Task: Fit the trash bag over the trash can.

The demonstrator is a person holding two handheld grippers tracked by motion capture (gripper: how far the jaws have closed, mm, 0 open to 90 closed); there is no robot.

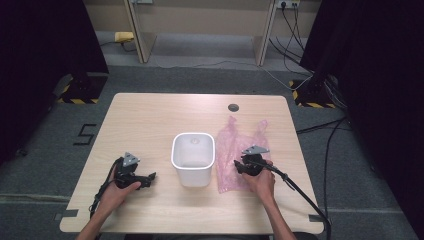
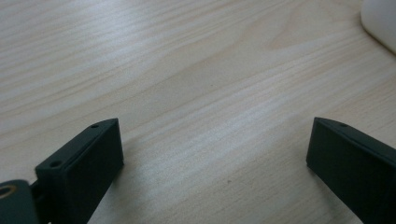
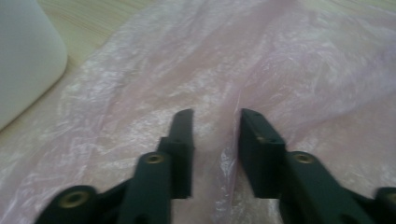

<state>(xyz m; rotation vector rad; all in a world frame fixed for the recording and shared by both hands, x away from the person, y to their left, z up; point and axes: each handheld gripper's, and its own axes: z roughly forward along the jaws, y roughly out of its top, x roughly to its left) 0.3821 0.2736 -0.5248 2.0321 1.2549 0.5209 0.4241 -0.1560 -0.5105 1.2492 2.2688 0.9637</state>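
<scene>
We count 1 wooden table [image 1: 150, 120], 1 white bin [image 1: 193, 158] and 1 pink plastic bag [image 1: 235, 150], and we hold 2 grippers. The bin stands upright near the middle of the table, with its opening up. The bag lies flat on the table just to the right of the bin, and its 2 handles point to the far edge.

Our right gripper [image 3: 215, 116] is low over the near part of the bag. Its 2 jaws stand a small gap apart, and a raised fold of the pink film sits between them. We cannot tell if the pads already press on this fold.

Our left gripper [image 2: 215, 135] rests on the bare wood to the left of the bin, well apart from the bag. Its 2 jaws are spread wide and nothing is between them.
</scene>
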